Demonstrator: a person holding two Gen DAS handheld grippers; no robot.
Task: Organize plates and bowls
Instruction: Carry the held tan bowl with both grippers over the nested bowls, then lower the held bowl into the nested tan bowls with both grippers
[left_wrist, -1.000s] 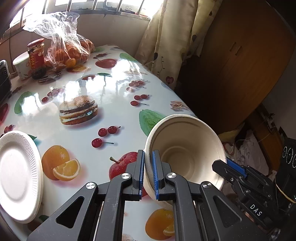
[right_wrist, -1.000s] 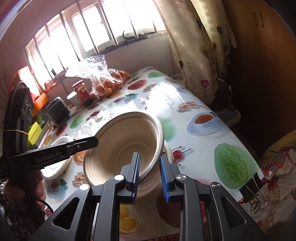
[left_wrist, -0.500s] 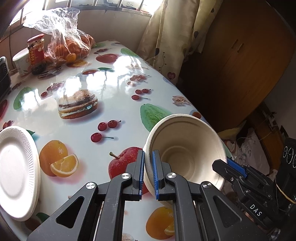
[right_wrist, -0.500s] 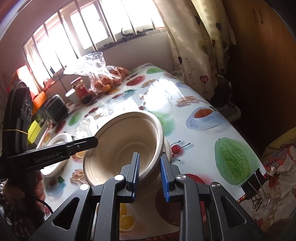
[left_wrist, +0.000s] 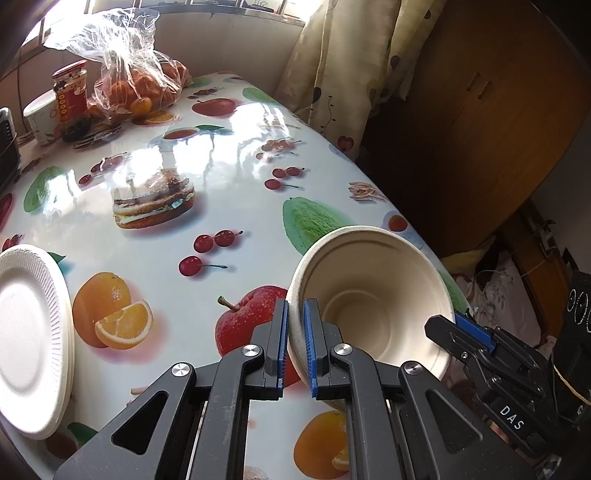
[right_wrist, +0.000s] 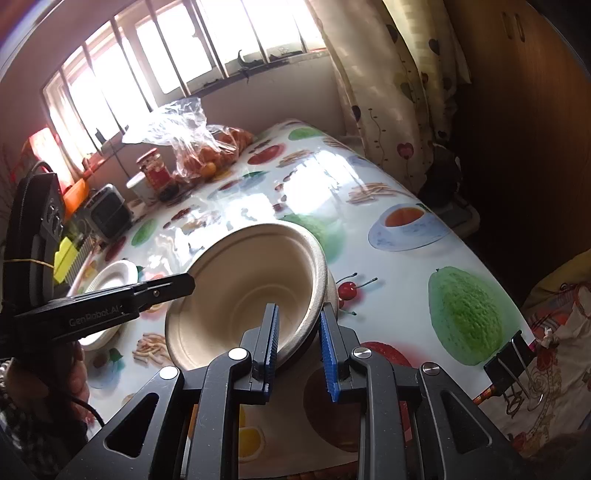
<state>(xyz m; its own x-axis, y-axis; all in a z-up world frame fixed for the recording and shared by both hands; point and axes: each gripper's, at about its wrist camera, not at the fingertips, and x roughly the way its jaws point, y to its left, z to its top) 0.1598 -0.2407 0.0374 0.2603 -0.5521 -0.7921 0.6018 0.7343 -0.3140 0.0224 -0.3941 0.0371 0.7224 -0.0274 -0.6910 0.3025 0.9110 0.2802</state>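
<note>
Bowl: one beige, round, matte pulp-fibre bowl (left_wrist: 373, 295), tilted, frame centre.
Plates: ribbed white paper plates (left_wrist: 29, 339), stacked, left edge; count unclear.
Bench: glossy fruit-print bench (left_wrist: 221, 206).
Left claw (left_wrist: 294, 345): clamped on bowl rim.
Right claw (right_wrist: 298, 352): clamped on opposite rim.

Both rigs look the same: the left hand-held gripper (left_wrist: 295, 343) is matte black plastic with triangular cutouts in the arms, shiny round silver screws at the pivots and ribbed blue pads on the fingers. The right hand-held gripper (right_wrist: 298, 350) matches it, lower middle of the frame. One arm reads "GenRobot.AI" at left of the right wrist view, another says "DAS" at lower right of the left view. A black cable loops down at lower left
</note>
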